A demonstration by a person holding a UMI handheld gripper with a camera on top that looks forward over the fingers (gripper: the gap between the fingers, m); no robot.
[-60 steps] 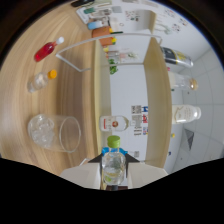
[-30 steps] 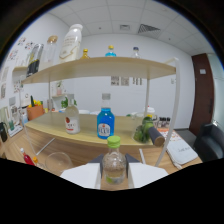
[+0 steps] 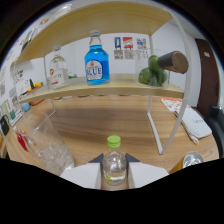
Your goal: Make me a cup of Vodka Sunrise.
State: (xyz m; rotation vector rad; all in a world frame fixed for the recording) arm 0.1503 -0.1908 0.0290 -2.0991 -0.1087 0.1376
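A small clear bottle [image 3: 114, 169] with a light green cap stands upright between my fingers, and my gripper [image 3: 114, 160] is shut on it, above the wooden table. Straight beyond it, on the lower board of a wooden shelf [image 3: 110, 90], stands a blue bottle [image 3: 97, 67] labelled BLUE. To its left on the same board is a clear bottle [image 3: 57, 70]. To its right a green bottle [image 3: 156, 72] with a dark cap lies tilted on its side. A clear glass cup [image 3: 47, 145] stands on the table just left of my fingers.
The shelf's white legs [image 3: 155, 127] come down to the table ahead and to the right. A metal can top [image 3: 192, 160] shows right of my fingers. A notebook [image 3: 196, 122] lies further right. A small red object [image 3: 21, 141] lies left of the glass cup.
The view has swung from a sideways tilt to level and moved closer to the shelf. The green-capped bottle has stayed between my fingers throughout.
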